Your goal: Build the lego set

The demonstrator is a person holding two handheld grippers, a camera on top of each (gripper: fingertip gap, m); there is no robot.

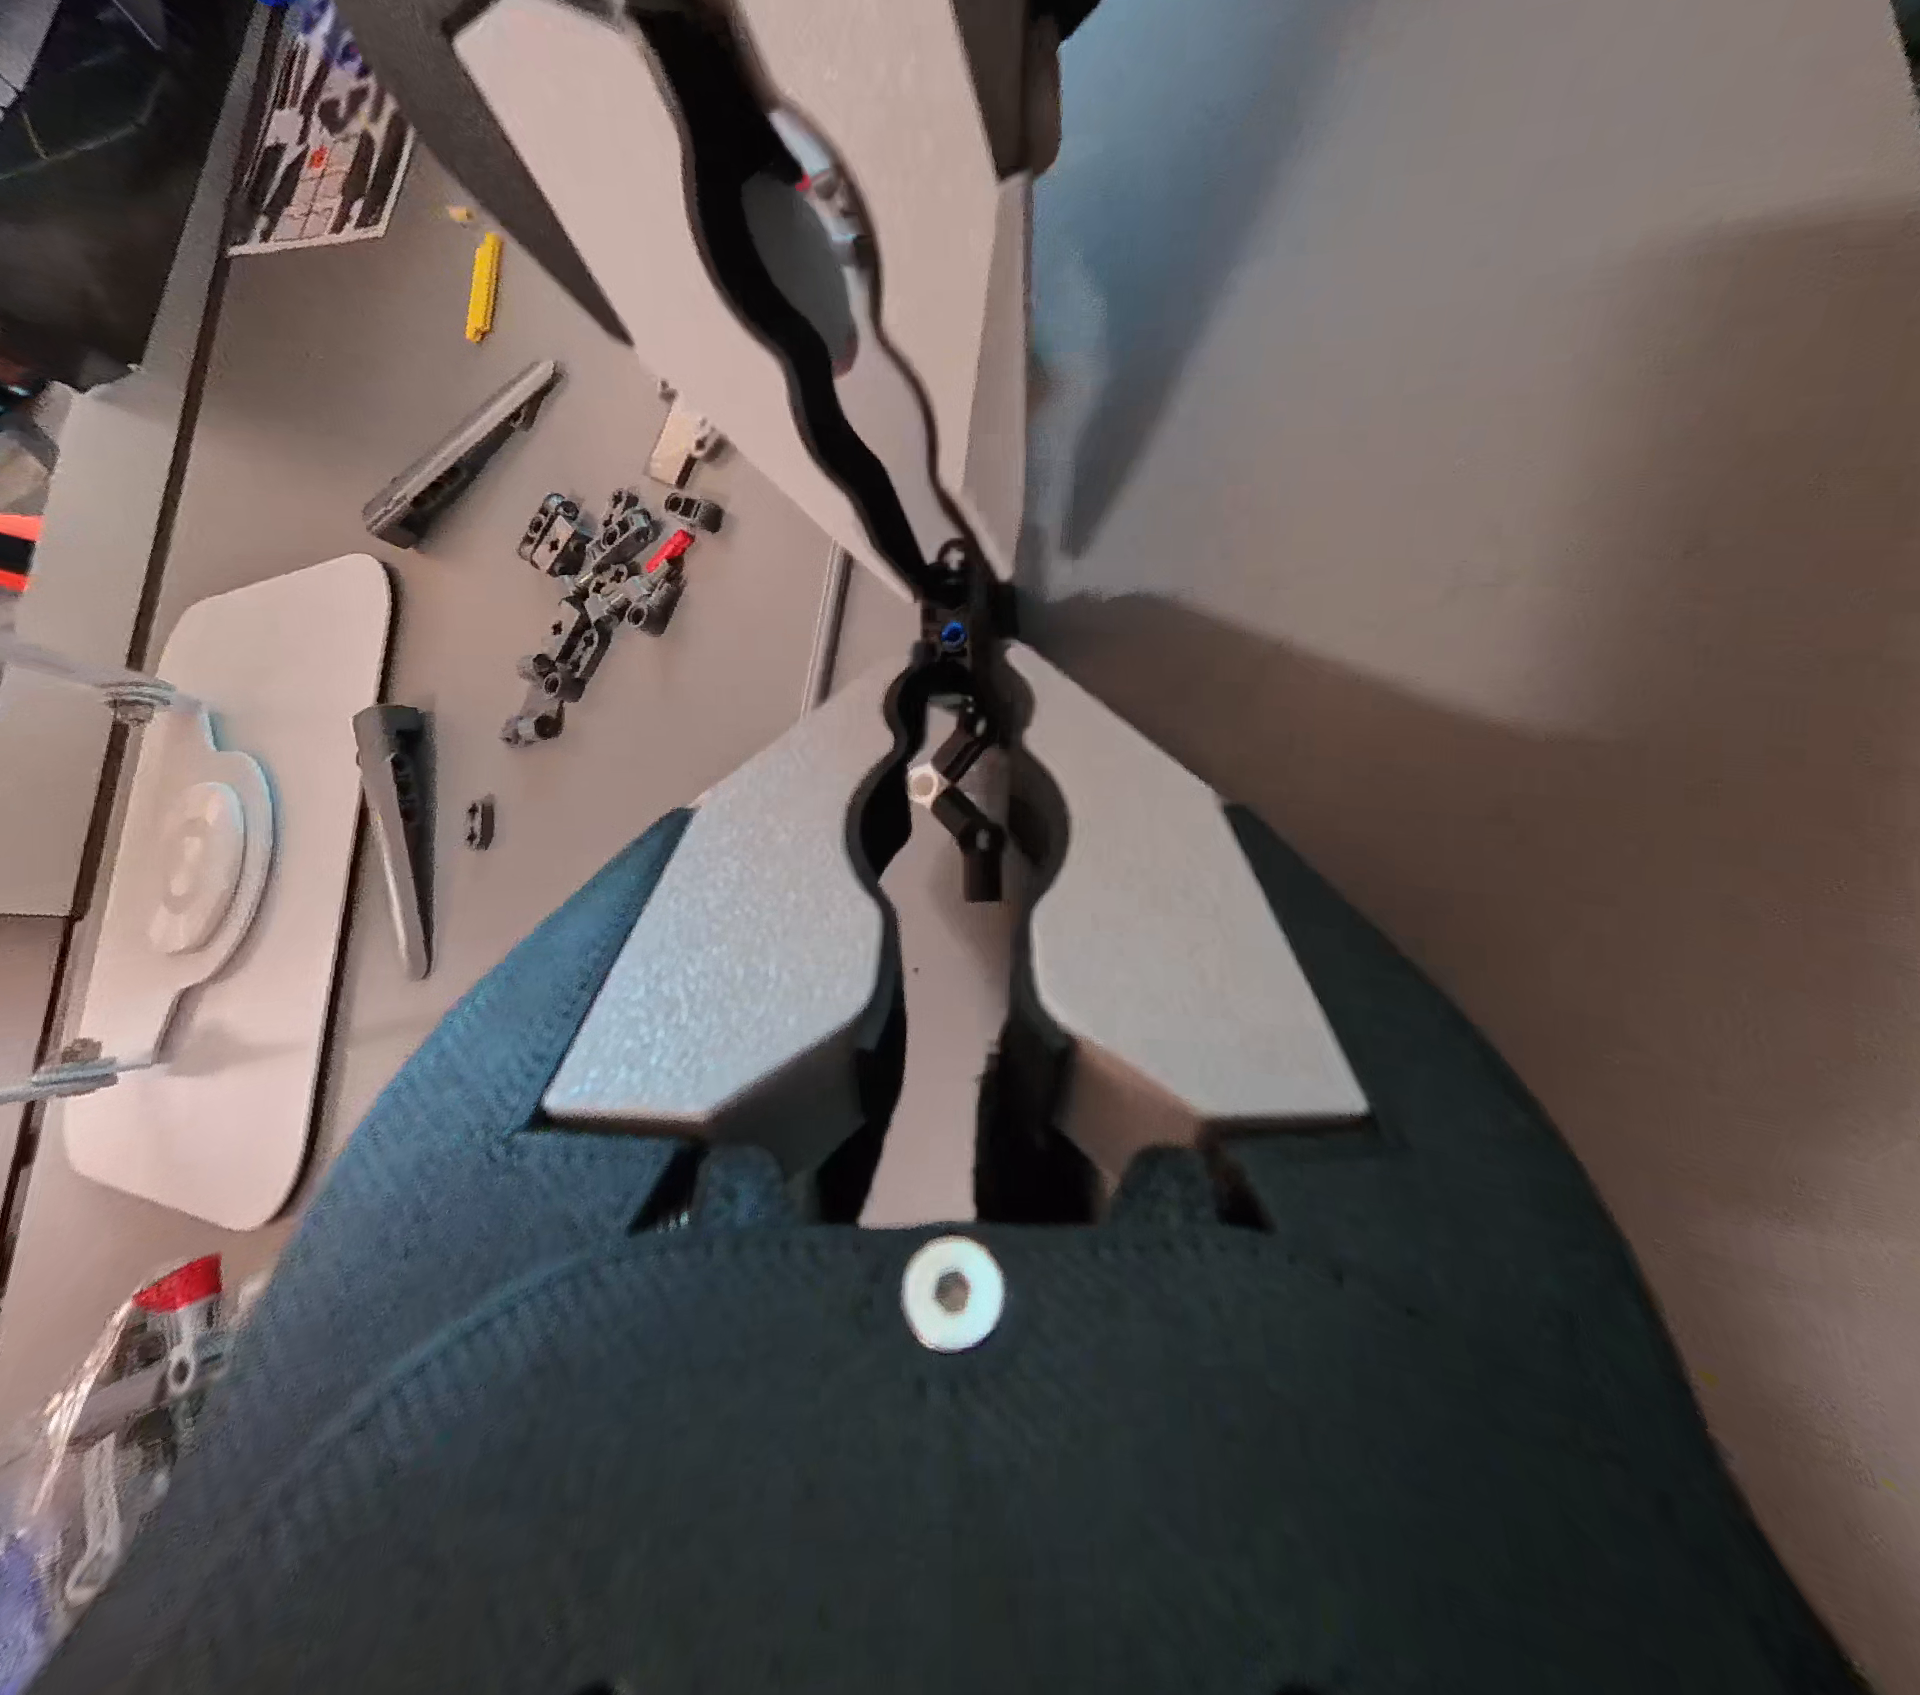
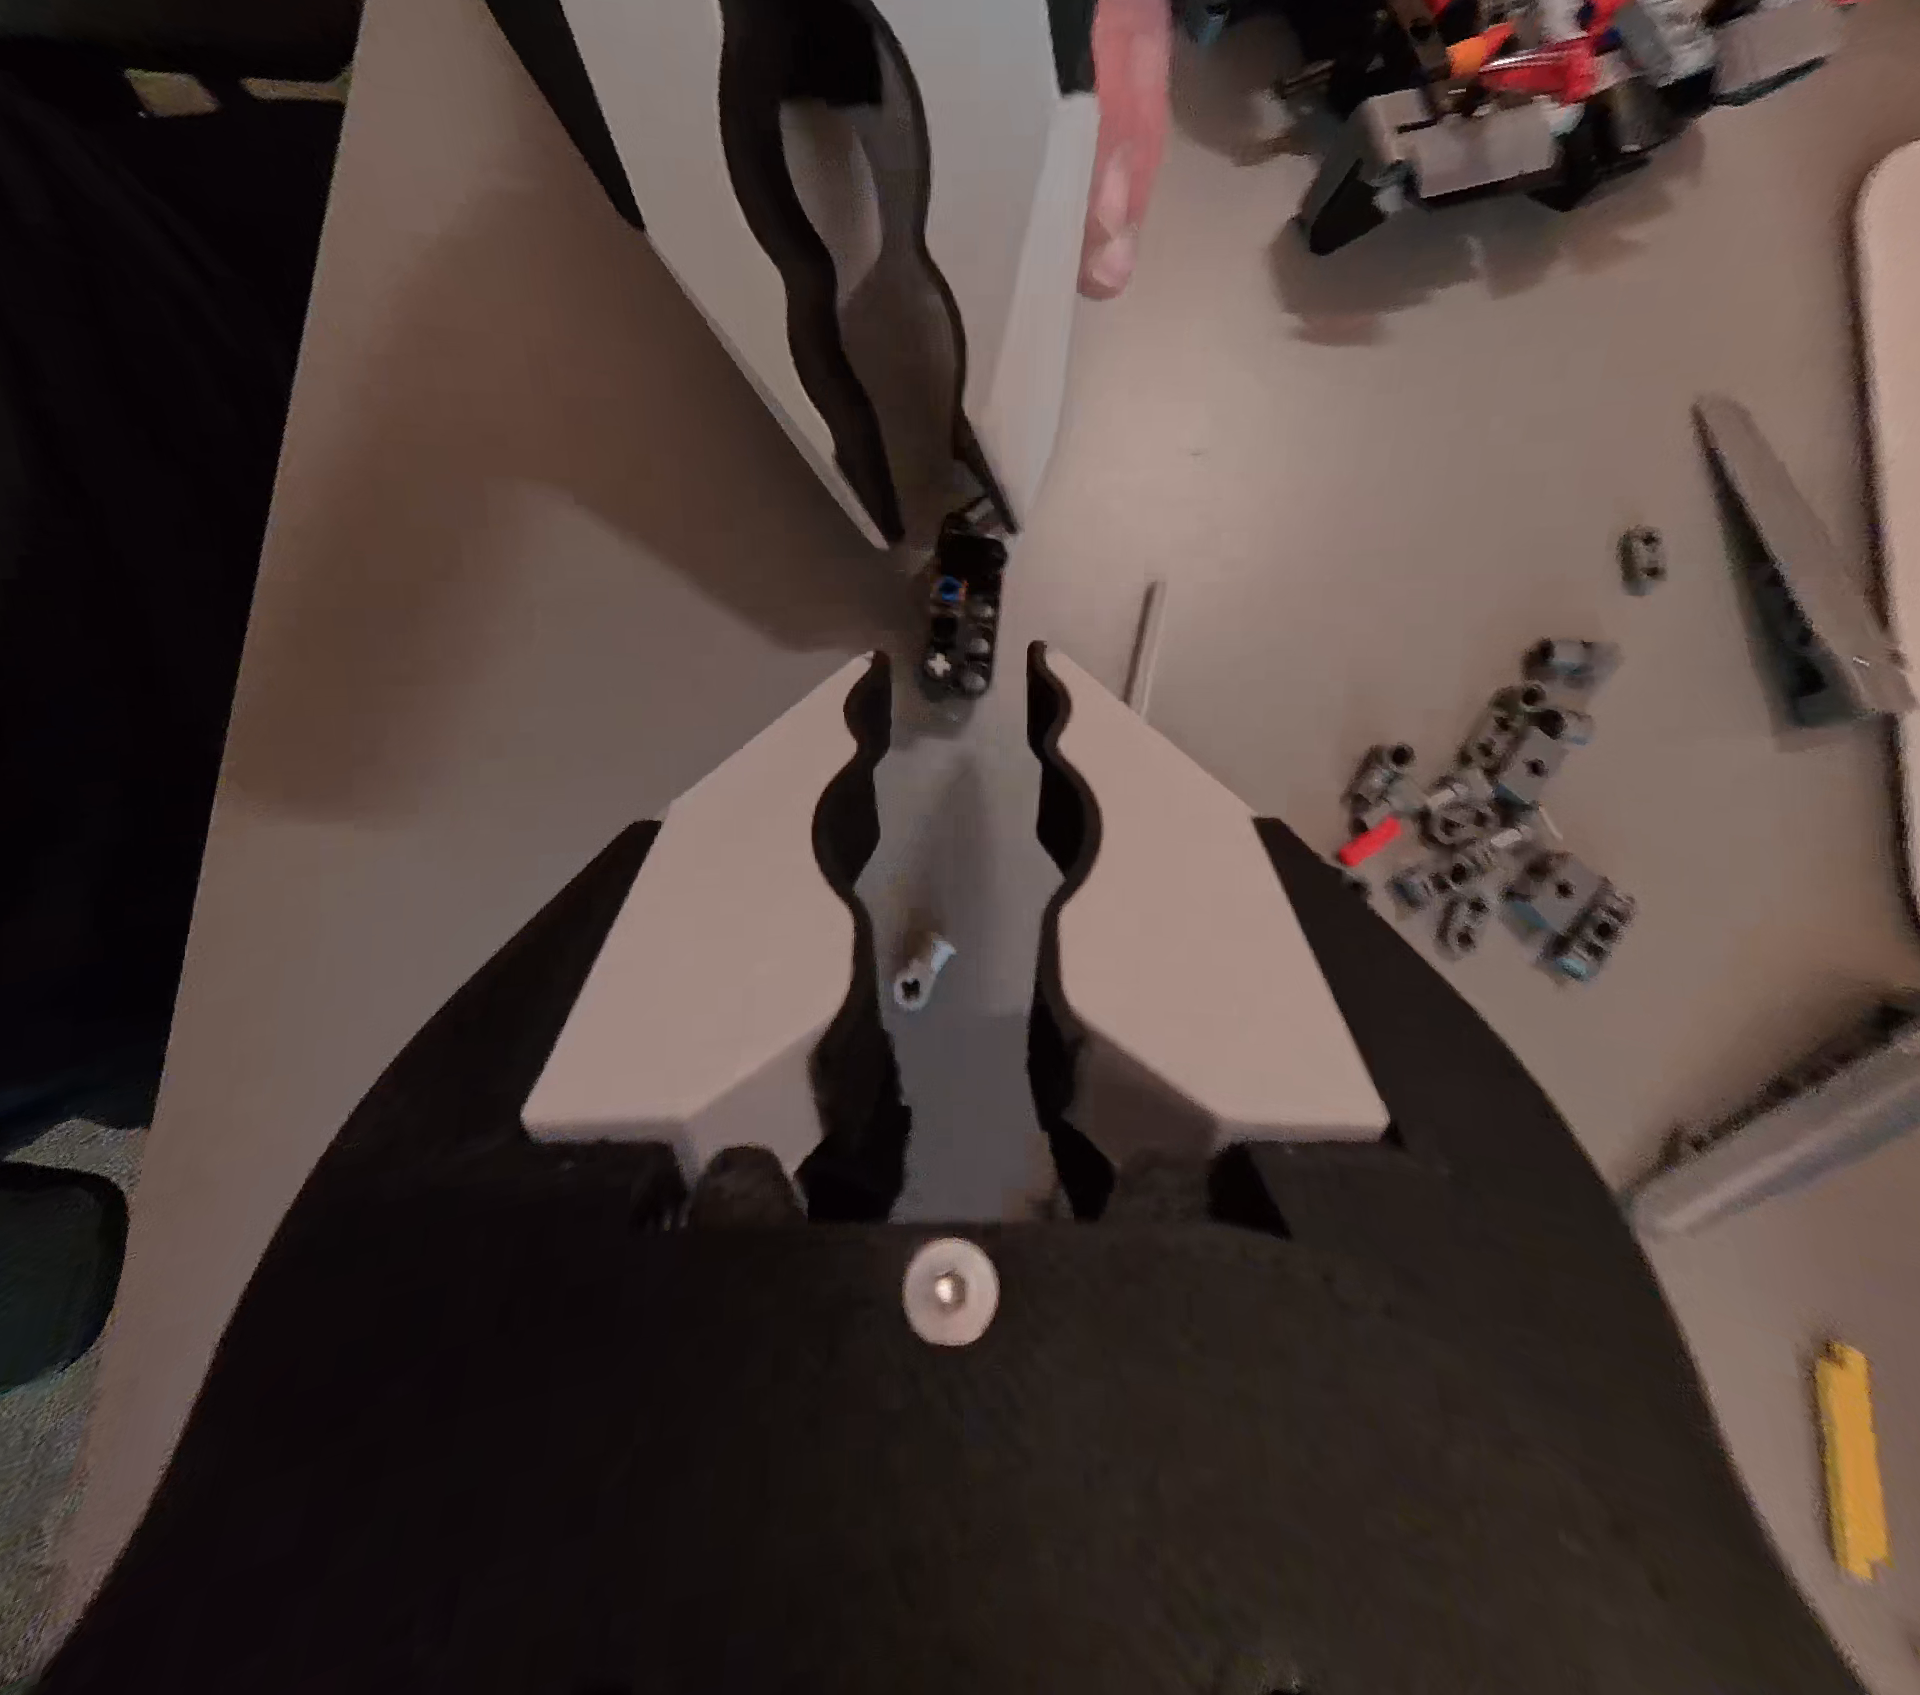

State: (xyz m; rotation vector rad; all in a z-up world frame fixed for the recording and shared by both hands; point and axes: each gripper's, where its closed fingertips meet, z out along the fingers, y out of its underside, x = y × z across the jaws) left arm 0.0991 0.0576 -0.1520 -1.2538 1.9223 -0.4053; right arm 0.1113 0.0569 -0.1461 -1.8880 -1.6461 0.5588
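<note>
L gripper (image 1: 951, 669) clenched on black beam assy (image 1: 961, 637) w/ blue pin. R gripper (image 2: 956, 658) released, pads apart just beside same assy, over grey table (image 2: 1299, 450) w/ loose grey parts (image 2: 1486, 856) nearby.

Left gripper (image 1: 951, 689) clamped on black pinned assembly (image 1: 961, 772) with blue pin (image 1: 951, 633); right gripper (image 1: 961, 570) meets it tip-to-tip from far side. Left on grey table (image 1: 1455, 502): pile of grey connectors (image 1: 597, 596), yellow beam (image 1: 483, 287), grey wedge panel (image 1: 400, 824).
</note>
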